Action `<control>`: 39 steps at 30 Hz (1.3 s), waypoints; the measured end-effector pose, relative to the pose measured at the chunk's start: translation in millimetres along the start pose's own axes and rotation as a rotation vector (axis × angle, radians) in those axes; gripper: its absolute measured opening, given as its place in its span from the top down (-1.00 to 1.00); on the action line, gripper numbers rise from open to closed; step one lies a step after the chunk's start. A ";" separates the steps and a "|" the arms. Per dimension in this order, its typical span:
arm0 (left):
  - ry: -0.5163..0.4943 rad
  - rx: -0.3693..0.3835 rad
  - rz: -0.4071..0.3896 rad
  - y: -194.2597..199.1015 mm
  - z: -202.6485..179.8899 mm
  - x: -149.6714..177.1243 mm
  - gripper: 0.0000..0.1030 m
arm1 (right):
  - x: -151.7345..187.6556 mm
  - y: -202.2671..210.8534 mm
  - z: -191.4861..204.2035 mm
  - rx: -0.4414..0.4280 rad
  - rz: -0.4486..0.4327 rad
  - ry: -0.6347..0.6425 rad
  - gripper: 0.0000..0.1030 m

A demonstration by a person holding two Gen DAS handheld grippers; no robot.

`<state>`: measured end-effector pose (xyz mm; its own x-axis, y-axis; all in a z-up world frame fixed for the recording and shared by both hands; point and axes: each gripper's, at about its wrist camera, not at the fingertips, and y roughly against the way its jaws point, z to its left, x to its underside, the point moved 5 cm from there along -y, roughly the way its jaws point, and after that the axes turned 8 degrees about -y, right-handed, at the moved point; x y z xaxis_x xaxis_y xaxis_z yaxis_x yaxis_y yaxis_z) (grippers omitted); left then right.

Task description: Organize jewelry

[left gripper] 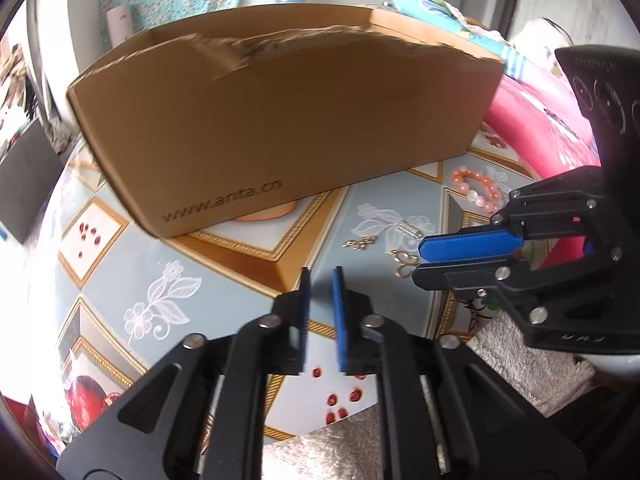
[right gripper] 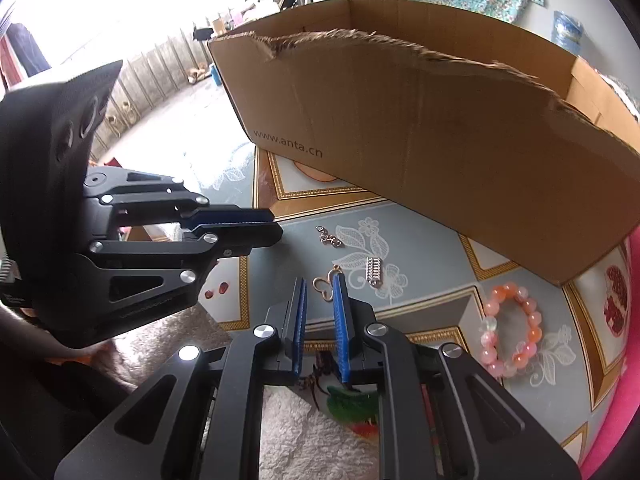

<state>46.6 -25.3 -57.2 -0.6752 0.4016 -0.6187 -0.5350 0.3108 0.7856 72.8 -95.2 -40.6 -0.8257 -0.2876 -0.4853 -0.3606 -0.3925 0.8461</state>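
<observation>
Gold-toned butterfly pendant (right gripper: 326,288) lies flat on the patterned tabletop (right gripper: 432,256), just ahead of the right gripper (right gripper: 320,296), its long axis running slantwise away from the tips. Those jaws stand narrow and empty. The left gripper (left gripper: 322,292), also narrow and empty, sits farther off, leftward.

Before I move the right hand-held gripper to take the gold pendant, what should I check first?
1. Right hand-held gripper aimed at the gold pendant: ok, tips right at it.
2. Pendant clamped: not ok, the jaws stand narrowly apart.
3. Left hand-held gripper empty: ok, nothing between its pads.
4. Silver chain clear of the pendant: ok, lying apart.
5. Bracelet out of the way: ok, off to the side.
6. Cardboard box open on top: ok.
</observation>
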 end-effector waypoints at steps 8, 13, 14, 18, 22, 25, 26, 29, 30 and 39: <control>0.023 0.003 -0.009 1.7 6.7 2.6 0.48 | -1.2 -9.2 14.5 0.073 0.004 0.050 0.36; 0.022 0.004 -0.016 4.5 8.7 4.0 0.36 | -4.5 -10.8 13.9 0.089 0.011 0.041 0.46; 0.024 0.004 -0.018 5.0 9.3 4.0 0.33 | -5.7 -11.6 14.3 0.086 0.017 0.041 0.51; 0.034 0.000 -0.026 8.1 13.4 5.7 0.22 | -8.0 -12.8 13.3 0.073 0.036 0.011 0.71; 0.042 -0.005 -0.035 11.2 16.1 5.9 0.14 | -10.0 -14.8 11.3 0.071 0.033 -0.001 0.71; 0.046 -0.006 -0.042 13.2 17.5 5.7 0.11 | -9.5 -12.3 8.1 0.050 0.029 -0.024 0.86; 0.046 -0.007 -0.044 13.7 17.6 5.6 0.10 | -9.5 -10.6 5.6 0.046 0.028 -0.031 0.86; 0.043 -0.008 -0.047 15.9 19.2 6.6 0.10 | -9.6 -9.3 3.1 0.048 0.026 -0.040 0.88; 0.041 -0.008 -0.045 16.2 19.2 7.2 0.10 | -9.6 -7.8 2.4 0.044 0.022 -0.046 0.88; 0.029 -0.031 -0.039 13.7 16.3 5.8 -0.07 | -7.6 4.4 -14.8 0.077 0.005 -0.112 0.88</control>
<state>43.6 -4.7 -49.9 -0.6676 0.3648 -0.6490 -0.5764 0.2985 0.7607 83.9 -107.7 -36.5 -0.8692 -0.1879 -0.4574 -0.3856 -0.3216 0.8648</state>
